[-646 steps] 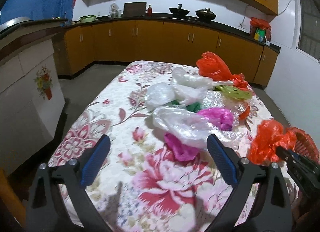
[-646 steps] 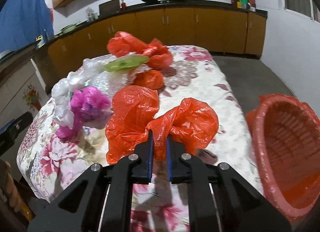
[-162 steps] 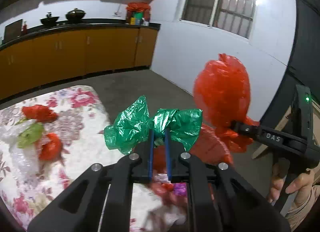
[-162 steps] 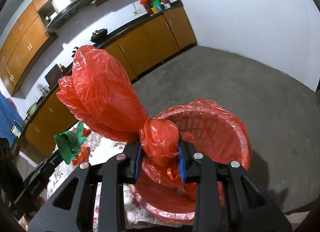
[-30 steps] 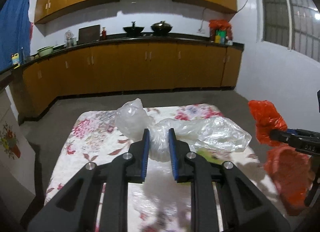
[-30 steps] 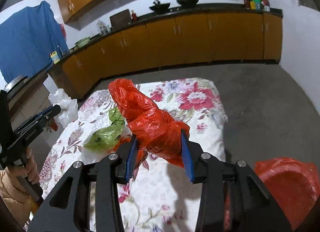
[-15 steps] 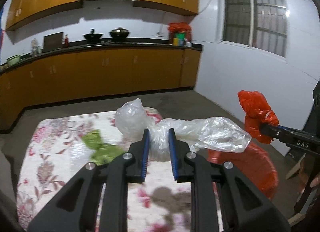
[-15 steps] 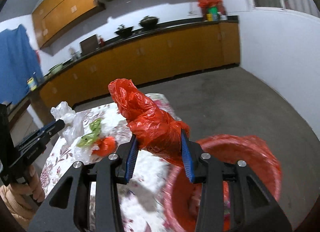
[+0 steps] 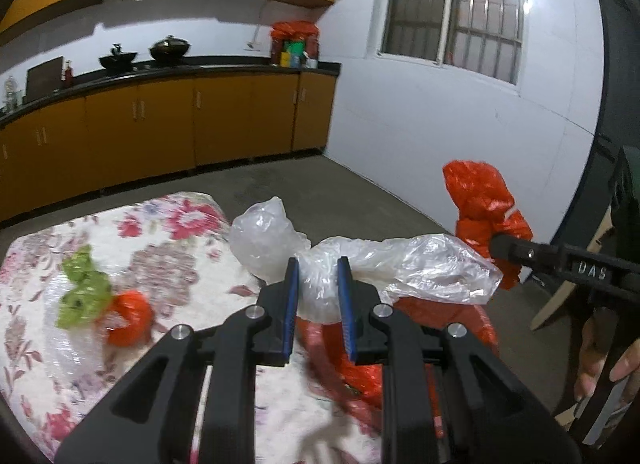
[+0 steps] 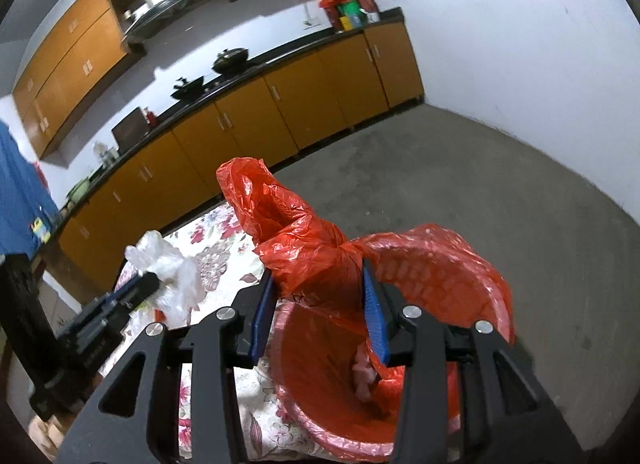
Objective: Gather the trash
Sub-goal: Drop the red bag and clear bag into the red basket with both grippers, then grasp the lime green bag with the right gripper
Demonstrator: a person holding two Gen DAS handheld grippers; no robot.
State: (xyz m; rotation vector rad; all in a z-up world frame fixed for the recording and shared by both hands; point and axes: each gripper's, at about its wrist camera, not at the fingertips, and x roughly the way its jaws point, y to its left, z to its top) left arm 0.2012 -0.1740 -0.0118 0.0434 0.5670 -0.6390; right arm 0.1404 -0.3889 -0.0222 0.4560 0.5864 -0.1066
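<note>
The clear plastic bag (image 9: 400, 264) is thin, crinkled and see-through, bunched into a knot-like lump on one side and fanning out loose on the other. The left gripper (image 9: 317, 296) pinches it at its narrow waist between blue-padded fingers (image 9: 291, 304), holding it in the air past the edge of the table (image 9: 168, 264) and above the red basket (image 9: 476, 324). The red plastic bag (image 10: 296, 240) is glossy and crumpled, rising in a twisted peak; the right gripper (image 10: 318, 312) clamps it at its lower part, directly over the basket's opening. From the left wrist view the same red bag (image 9: 486, 204) shows bunched at the tip of the right gripper, which a hand (image 9: 600, 360) holds.

The basket (image 10: 460, 264) is round with a latticed wall, sitting just beside the table's end. Inside it lie red plastic and something pale pink, too blurred to identify.

On the floral tablecloth lie a light green bag (image 9: 82, 292) and a small orange-red bag (image 9: 130, 318), touching each other on a sheet of clear plastic
</note>
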